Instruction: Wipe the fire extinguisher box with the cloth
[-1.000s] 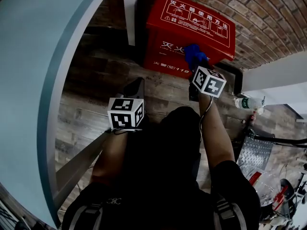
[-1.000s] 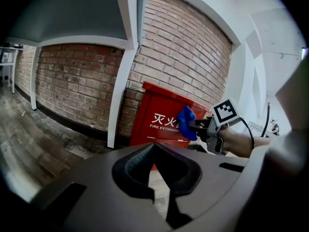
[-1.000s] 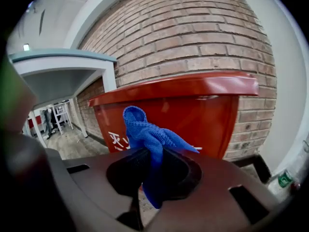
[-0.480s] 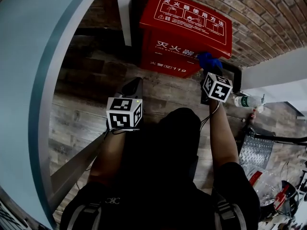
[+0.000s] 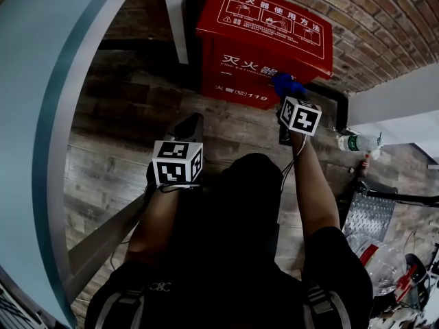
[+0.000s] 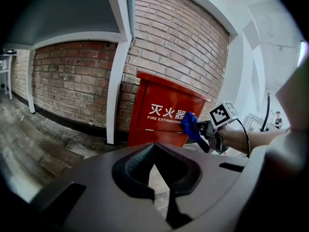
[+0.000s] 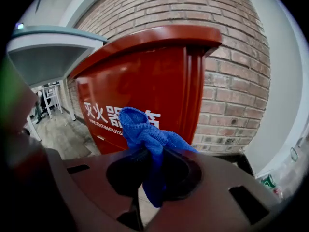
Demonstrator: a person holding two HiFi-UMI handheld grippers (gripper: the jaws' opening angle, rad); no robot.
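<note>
A red fire extinguisher box (image 5: 264,43) with white lettering stands against the brick wall; it also shows in the left gripper view (image 6: 164,115) and fills the right gripper view (image 7: 145,81). My right gripper (image 5: 284,93) is shut on a blue cloth (image 5: 283,84), and the cloth presses on the box's front face near its right edge. The cloth (image 7: 145,134) bunches out from between the right gripper's (image 7: 154,170) jaws. My left gripper (image 5: 188,125) hangs back from the box, low over the wooden floor, its jaws (image 6: 161,166) shut with nothing in them. From there the cloth (image 6: 189,125) shows too.
A white post (image 5: 175,19) rises just left of the box. A teal curved surface (image 5: 41,115) fills the left side. Right of the box lie a plastic bottle (image 5: 357,142) and a perforated metal piece (image 5: 363,218). The brick wall (image 5: 384,19) runs behind.
The right gripper slid the cloth rightward along the box front, then back a little to the left. The left gripper has stayed almost still.
</note>
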